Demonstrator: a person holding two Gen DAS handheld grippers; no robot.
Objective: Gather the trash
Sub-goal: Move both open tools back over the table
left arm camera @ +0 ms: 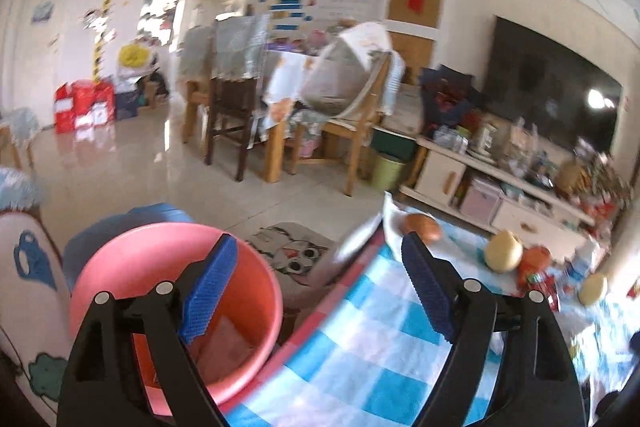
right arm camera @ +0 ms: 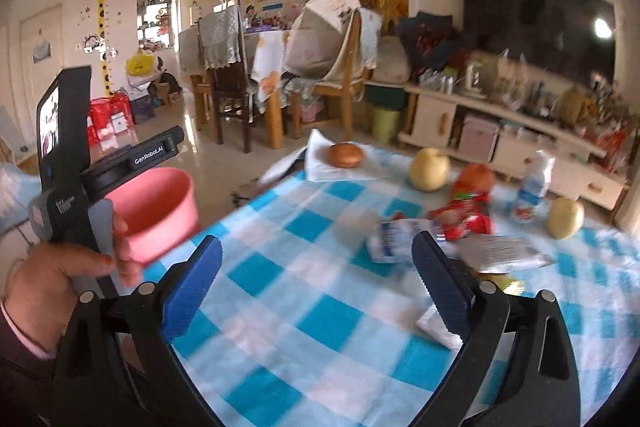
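Observation:
A pink bucket (left arm camera: 176, 291) stands beside the table's left edge, with some flat pinkish pieces (left arm camera: 228, 343) at its bottom. My left gripper (left arm camera: 320, 243) is open with nothing between its fingers, one finger over the bucket, the other over the checked tablecloth (left arm camera: 360, 347). My right gripper (right arm camera: 318, 243) is open over the cloth, with nothing in it. Just past its right finger lie a white-blue wrapper (right arm camera: 390, 245), a red wrapper (right arm camera: 464, 217), a silver wrapper (right arm camera: 504, 253) and a white paper scrap (right arm camera: 436, 331). The bucket (right arm camera: 160, 211) shows at the left here.
A bun (right arm camera: 346, 155) on a white napkin, two pears (right arm camera: 430, 169) (right arm camera: 566, 213), an orange-red fruit (right arm camera: 476, 175) and a small white bottle (right arm camera: 532, 187) sit farther back. A hand (right arm camera: 60, 267) holds the left gripper's handle. Chairs, a green bin (right arm camera: 386, 123) and a TV cabinet stand beyond.

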